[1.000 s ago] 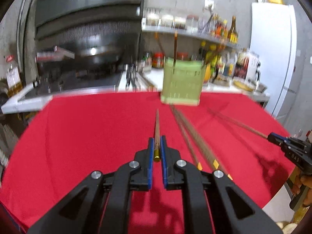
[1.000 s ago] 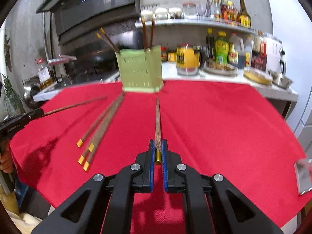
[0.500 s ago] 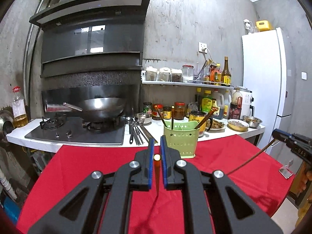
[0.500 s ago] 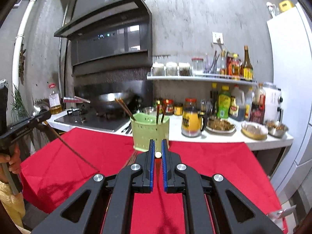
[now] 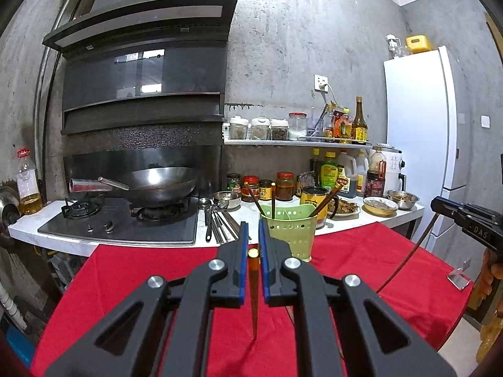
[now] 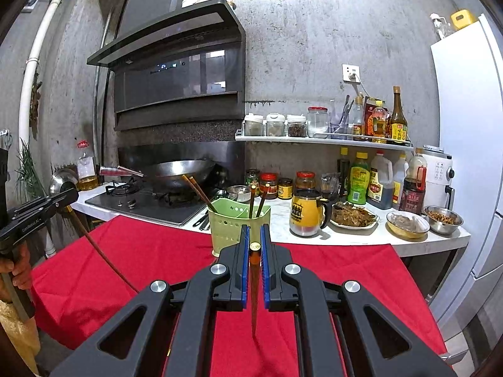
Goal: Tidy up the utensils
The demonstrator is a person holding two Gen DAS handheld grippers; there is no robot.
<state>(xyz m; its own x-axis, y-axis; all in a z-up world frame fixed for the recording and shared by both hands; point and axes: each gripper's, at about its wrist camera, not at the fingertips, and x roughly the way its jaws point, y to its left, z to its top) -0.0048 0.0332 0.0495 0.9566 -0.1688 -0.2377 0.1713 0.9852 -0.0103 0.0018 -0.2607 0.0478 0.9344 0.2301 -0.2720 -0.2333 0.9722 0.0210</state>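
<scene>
Both grippers are higher than a second ago, chopsticks lifted off the red cloth (image 5: 132, 282). Green holder (image 6: 234, 229) stands at the cloth's far edge. Left gripper (image 5: 252, 238) pinches a chopstick (image 5: 253, 286); right gripper (image 6: 254, 240) pinches another chopstick (image 6: 254, 289). Loose chopsticks hidden behind grippers.

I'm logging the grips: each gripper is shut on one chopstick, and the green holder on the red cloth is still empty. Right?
Not quite. The green holder already has chopsticks standing in it, as the right wrist view shows. The rest holds: the left gripper and the right gripper are each shut on one chopstick above the red cloth.
</scene>
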